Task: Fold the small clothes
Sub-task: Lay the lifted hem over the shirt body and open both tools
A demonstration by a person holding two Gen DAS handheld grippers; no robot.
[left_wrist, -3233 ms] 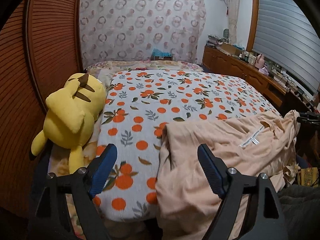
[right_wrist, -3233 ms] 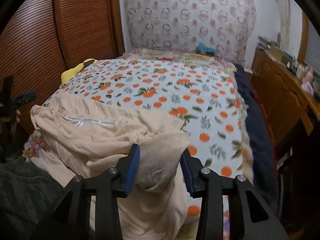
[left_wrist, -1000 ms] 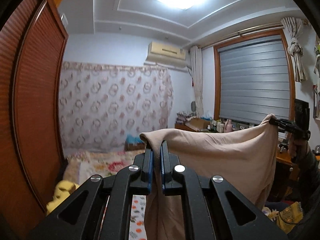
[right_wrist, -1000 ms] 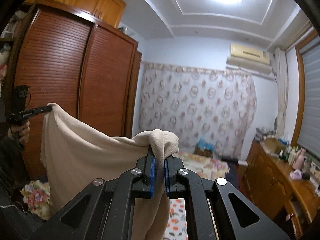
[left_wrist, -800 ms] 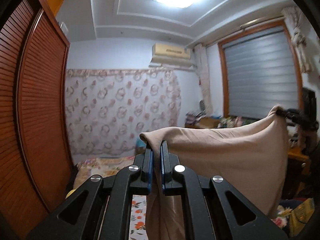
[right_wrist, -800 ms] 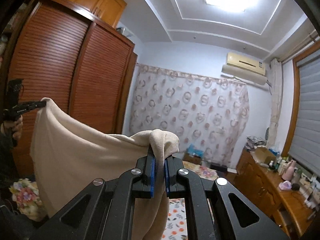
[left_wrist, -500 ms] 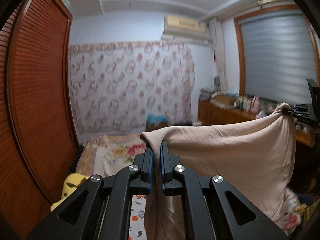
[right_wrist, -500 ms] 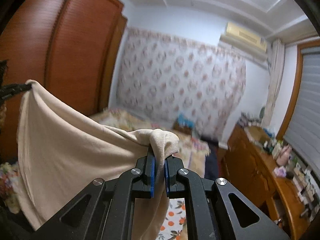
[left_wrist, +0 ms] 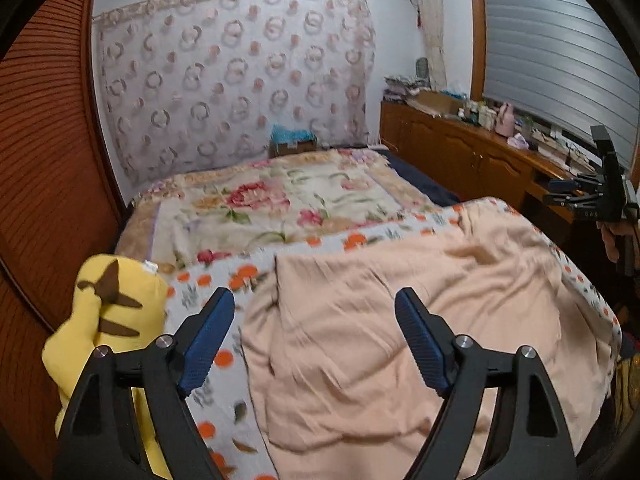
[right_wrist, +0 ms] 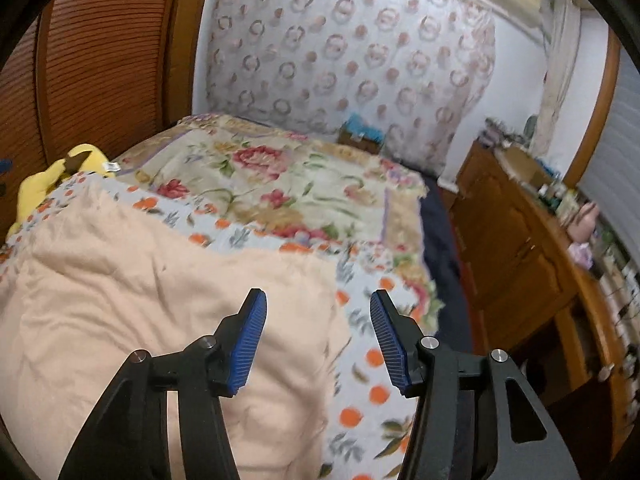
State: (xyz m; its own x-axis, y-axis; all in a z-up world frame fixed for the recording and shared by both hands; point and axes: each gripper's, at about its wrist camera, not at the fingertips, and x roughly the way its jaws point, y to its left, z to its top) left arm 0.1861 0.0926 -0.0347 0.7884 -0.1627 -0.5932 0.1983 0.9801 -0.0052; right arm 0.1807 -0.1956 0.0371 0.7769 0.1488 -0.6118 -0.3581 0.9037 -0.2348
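Peach garment [left_wrist: 420,312] spread on orange-print bed sheet [right_wrist: 360,392]; both grippers, left [left_wrist: 314,336] & right [right_wrist: 318,344], just opened, empty; yellow plush toy [left_wrist: 104,320] by wardrobe [left_wrist: 40,140], prob. touching.

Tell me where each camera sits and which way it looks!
Left wrist: rides on the left claw, looking down its open blue fingers at the peach cloth on the bed; the right claw and part of a hand show at the right edge.
Right wrist: rides on the right claw, open, looking down over the cloth's right corner.
Both share the cloth, yellow plush toy, floral blanket and patterned curtain.
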